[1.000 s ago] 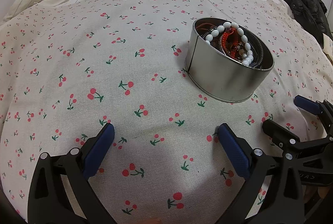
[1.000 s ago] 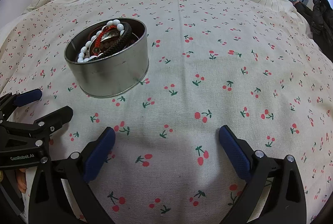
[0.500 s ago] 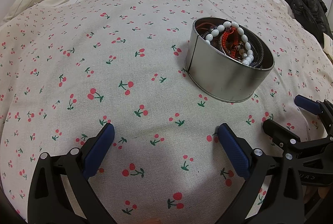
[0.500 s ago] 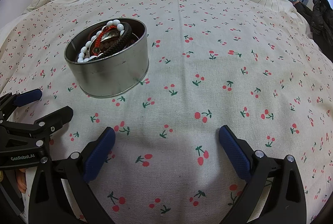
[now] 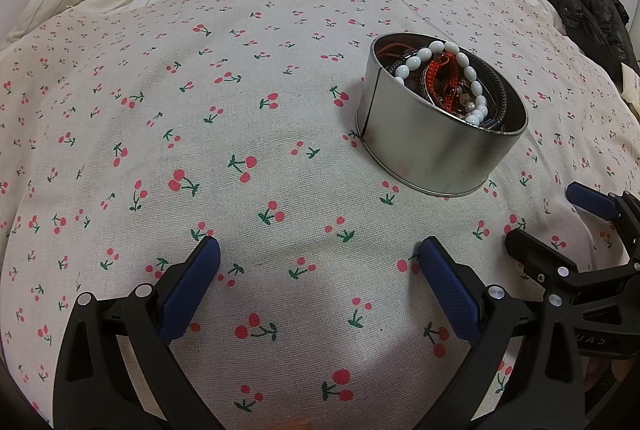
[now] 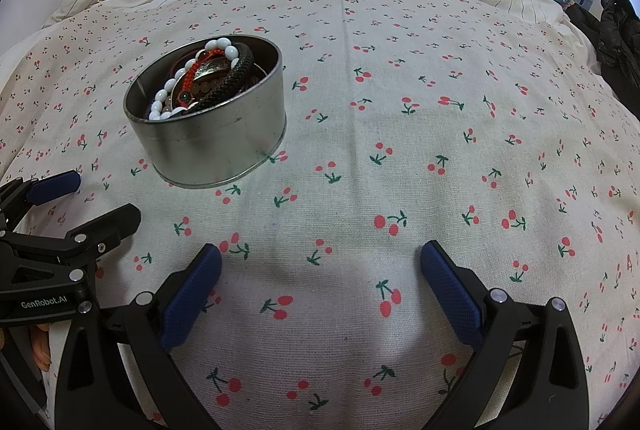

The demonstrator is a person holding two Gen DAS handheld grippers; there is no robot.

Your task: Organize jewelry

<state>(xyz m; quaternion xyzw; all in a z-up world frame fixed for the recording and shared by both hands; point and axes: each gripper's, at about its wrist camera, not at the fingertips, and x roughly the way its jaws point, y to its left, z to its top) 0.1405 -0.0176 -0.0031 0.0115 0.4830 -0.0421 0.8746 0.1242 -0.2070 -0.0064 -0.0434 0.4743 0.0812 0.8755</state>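
Both claws, left claw (image 5: 318,254) and right claw (image 6: 320,258), gape wide over cherry cloth (image 5: 240,110), tin (image 5: 436,154) of bracelets (image 5: 448,82) just beyond.

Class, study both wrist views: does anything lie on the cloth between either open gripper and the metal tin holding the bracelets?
Nothing visible does. Only bare cherry-print cloth lies between the left gripper and the tin, and between the right gripper and the tin. The bracelets sit inside, uncovered.

Cherry-print bed (image 5: 120,118), round metal tin (image 5: 424,150)
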